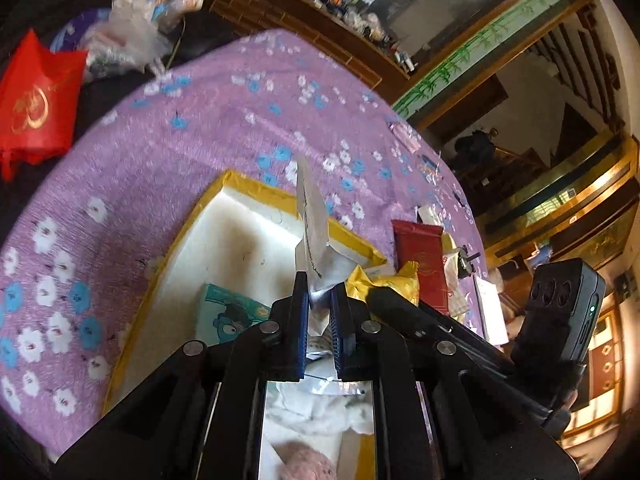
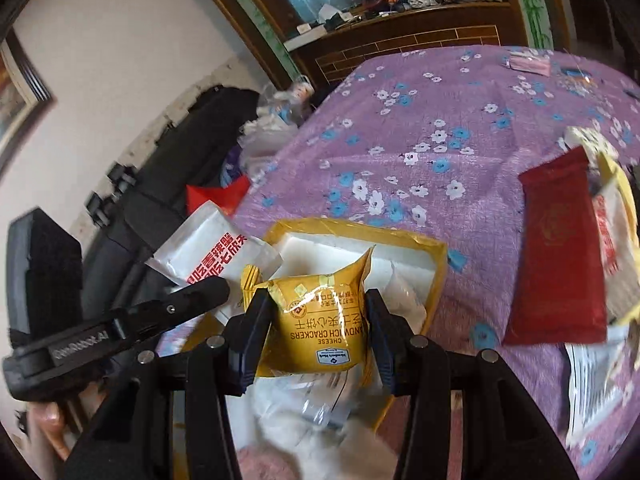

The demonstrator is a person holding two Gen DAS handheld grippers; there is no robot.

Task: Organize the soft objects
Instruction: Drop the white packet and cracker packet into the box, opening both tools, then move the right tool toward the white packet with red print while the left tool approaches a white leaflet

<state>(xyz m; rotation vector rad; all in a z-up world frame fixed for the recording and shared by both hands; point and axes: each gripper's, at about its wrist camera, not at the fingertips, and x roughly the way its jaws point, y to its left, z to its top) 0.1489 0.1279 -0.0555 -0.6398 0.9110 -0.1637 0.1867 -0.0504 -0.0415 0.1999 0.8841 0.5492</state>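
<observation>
Purple cloth with blue and white flowers point(image 1: 224, 128) is spread over the table, and a dark wooden counter crowded with small things stands behind it. A yellow-edged box with a white foam lining point(image 1: 224, 232) is placed on this cloth.

Above the box, a silvery white packet point(image 1: 312, 232) with red Chinese print is pinched at its lower edge by the left gripper point(image 1: 320, 300), whose jaws are pressed together on it; the packet is held upright and thin-side on in the left wrist view. Just beside it, a yellow pack of cheese sandwich crackers point(image 2: 320, 316) is clamped across its width between the blue pads of the right gripper point(image 2: 318, 312), also over the box.

Inside the box, a teal packet with a cartoon figure point(image 1: 236, 312) and some white soft material can be seen, and something pink and fluffy is partly hidden under the grippers.

A dark red pouch point(image 2: 560, 256) lies on the cloth beside the box, with more white printed packets close to it. A red bag point(image 1: 36, 100) is lying beyond the table edge.
</observation>
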